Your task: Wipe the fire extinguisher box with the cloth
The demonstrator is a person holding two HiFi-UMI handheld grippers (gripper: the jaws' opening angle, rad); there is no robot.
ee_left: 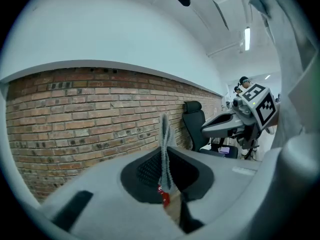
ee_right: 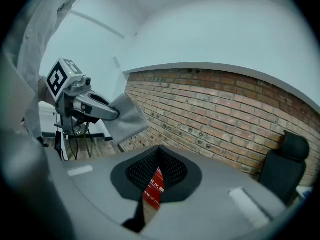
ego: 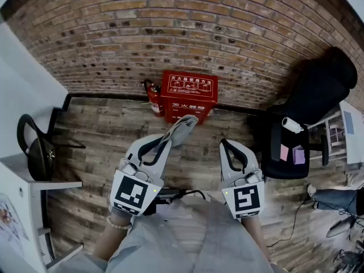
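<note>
Box (ego: 189, 97) dead ahead by the wall, well apart. Left gripper (ego: 166, 141), jaws clamped on cloth (ego: 182, 127), is nearer. Right gripper (ego: 227, 148) jaws closed, empty.

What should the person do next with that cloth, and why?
Probably move the left hand-held gripper forward and down until the cloth meets the top of the box. The cloth is pinched in its jaws but hangs in the air short of the red box, which stands on the floor against the brick wall.

Soft grey cloth (ego: 181, 128); smooth red box (ego: 189, 97); rough brick wall (ego: 199, 33).
</note>
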